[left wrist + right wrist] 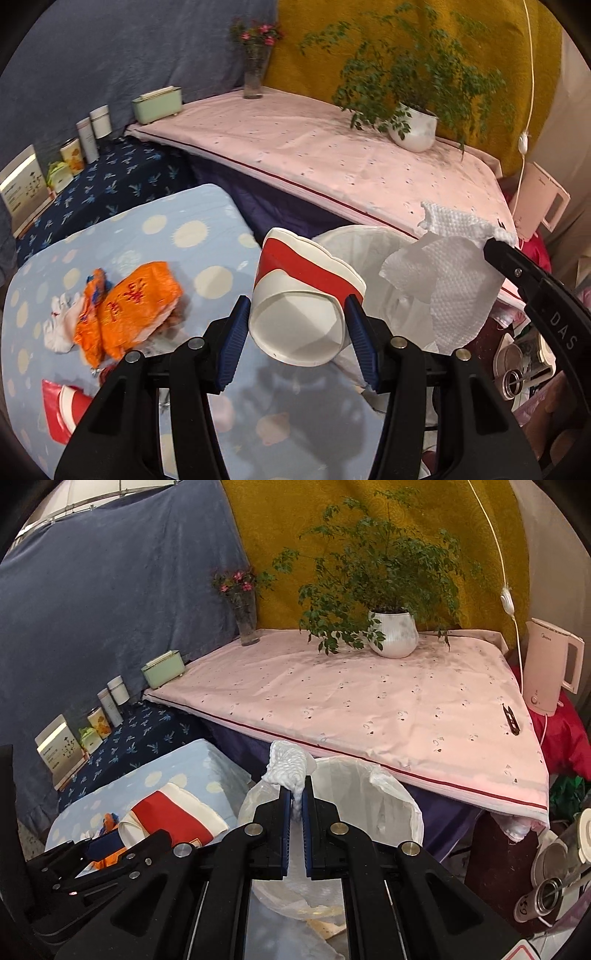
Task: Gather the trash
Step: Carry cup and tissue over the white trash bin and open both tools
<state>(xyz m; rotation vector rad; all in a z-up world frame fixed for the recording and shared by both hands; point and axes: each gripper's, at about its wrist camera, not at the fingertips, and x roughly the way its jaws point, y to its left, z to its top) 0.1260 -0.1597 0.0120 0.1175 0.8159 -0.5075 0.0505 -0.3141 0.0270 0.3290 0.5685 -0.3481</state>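
Beside the near edge of the pink-covered table (369, 709), the white-lined bin (369, 794) stands open just right of the spotted blue cloth (122, 236). Your left gripper (295, 332) is clamped on a crushed red-and-white paper cup (303, 291) at the bin's left rim. Your right gripper (295, 812) pinches a white paper towel (288, 768) over the bin, and an orange wrapper (129, 299) lies left on the cloth.

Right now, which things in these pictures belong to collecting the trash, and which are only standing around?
Belongs to the job:
- red-and-white paper cup, in the left tool
- white paper towel, in the right tool
- white-lined trash bin
- orange plastic wrapper
- flattened red-and-white cup

Just lying about:
- potted green plant
- glass vase of pink flowers
- pink electric kettle
- mint green box
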